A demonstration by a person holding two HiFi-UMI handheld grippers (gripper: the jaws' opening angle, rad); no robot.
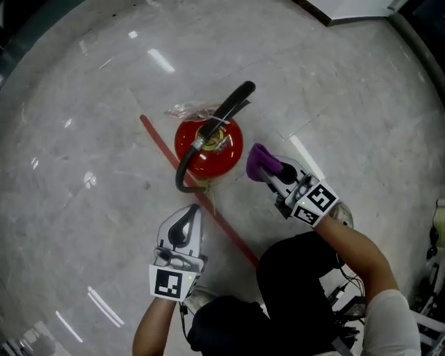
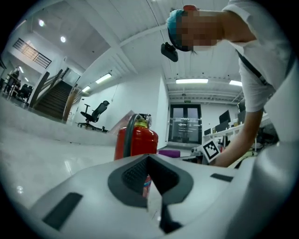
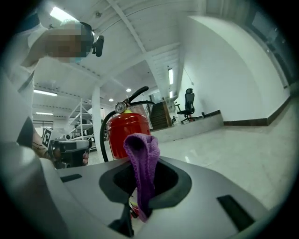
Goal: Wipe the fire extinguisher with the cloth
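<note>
A red fire extinguisher [image 1: 208,147] stands upright on the marble floor, with a black hose and a black lever on top. In my right gripper view its body [image 3: 127,129] rises just beyond the jaws. My right gripper [image 1: 270,171] is shut on a purple cloth [image 1: 259,160], which sits close to the extinguisher's right side without clearly touching it. The cloth [image 3: 143,161] hangs folded out of the pinched jaws. My left gripper [image 1: 190,210] is shut and holds nothing, its tips a short way in front of the extinguisher [image 2: 136,142].
A red tape line [image 1: 233,229] runs diagonally across the floor under the extinguisher. A clear plastic wrap [image 1: 188,110] lies by its top. The person's dark legs [image 1: 292,292] are below. A white panel [image 1: 348,8] lies at the far edge.
</note>
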